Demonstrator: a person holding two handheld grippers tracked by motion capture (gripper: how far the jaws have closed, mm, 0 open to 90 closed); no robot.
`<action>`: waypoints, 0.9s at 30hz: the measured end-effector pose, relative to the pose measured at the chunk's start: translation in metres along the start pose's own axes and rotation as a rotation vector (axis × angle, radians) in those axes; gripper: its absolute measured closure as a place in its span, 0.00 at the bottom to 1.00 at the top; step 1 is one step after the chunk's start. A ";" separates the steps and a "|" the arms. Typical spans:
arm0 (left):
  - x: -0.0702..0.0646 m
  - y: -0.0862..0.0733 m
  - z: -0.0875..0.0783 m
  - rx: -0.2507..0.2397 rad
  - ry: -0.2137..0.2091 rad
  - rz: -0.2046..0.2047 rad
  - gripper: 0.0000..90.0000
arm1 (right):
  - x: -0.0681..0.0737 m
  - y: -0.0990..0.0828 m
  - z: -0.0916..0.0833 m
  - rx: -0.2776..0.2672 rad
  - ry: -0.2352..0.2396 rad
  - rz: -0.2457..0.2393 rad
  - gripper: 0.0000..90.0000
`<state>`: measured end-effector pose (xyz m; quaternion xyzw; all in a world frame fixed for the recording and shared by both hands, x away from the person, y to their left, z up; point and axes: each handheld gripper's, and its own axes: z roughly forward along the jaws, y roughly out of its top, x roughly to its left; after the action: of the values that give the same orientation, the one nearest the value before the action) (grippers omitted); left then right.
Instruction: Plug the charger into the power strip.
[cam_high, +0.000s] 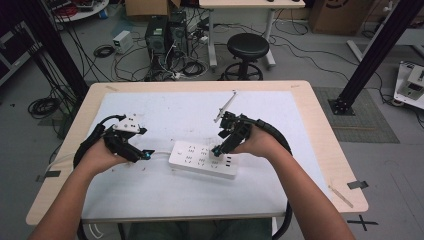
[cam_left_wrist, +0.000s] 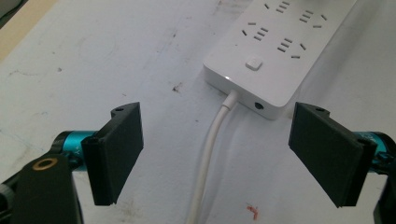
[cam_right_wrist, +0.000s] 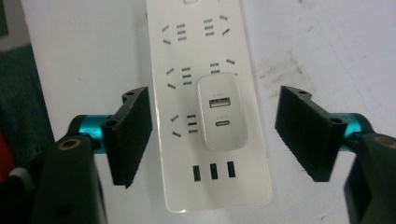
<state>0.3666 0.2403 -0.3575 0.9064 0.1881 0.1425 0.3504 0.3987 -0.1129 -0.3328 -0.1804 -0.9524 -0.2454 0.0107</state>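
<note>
A white power strip lies flat on the white mat in the middle of the table, its white cable running off its left end. A small white USB charger is plugged into the strip near the right end. My right gripper is open above it, with one jaw on each side of the charger and the strip, touching nothing. Left of the strip's cable end, my left gripper is open and low over the mat, and the cable passes between its jaws. Both grippers also appear from above, the left gripper and the right gripper.
The white mat covers most of the wooden table. A strip of dark tape lies near the table's right front corner. Beyond the far edge stand a black stool, computer cases and floor cables.
</note>
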 end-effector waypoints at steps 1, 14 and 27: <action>0.000 0.001 -0.001 -0.004 0.002 -0.001 0.20 | 0.000 -0.002 -0.003 -0.025 0.002 0.010 0.28; -0.001 0.006 -0.002 -0.057 -0.022 0.012 0.20 | -0.004 -0.041 -0.029 -0.269 -0.003 0.065 0.22; 0.003 0.005 0.000 -0.099 -0.042 0.001 0.20 | -0.012 -0.070 -0.037 -0.399 -0.011 0.138 0.22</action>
<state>0.3706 0.2382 -0.3531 0.8908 0.1728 0.1329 0.3988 0.3827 -0.1913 -0.3336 -0.2450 -0.8705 -0.4267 -0.0139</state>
